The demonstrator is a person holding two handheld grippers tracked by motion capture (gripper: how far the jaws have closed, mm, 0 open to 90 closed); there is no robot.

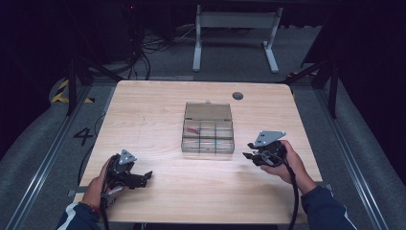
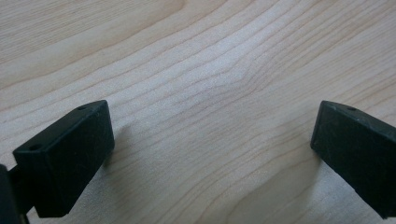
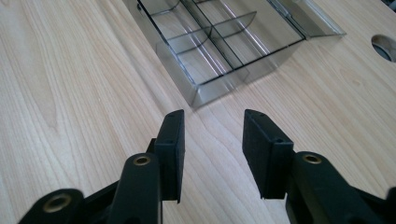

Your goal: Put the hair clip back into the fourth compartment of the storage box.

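Your left gripper rests low on the wooden tabletop, jaws wide apart, empty. Mid-table: clear compartment box, lid open, something red in one rear-left cell. Your right gripper sits just right of the box, jaws apart, empty.

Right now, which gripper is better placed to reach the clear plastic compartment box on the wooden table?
The right gripper: open, it sits just beside the clear plastic compartment box, jaws aimed at its near corner. The left gripper sits farther away, open over bare wood.
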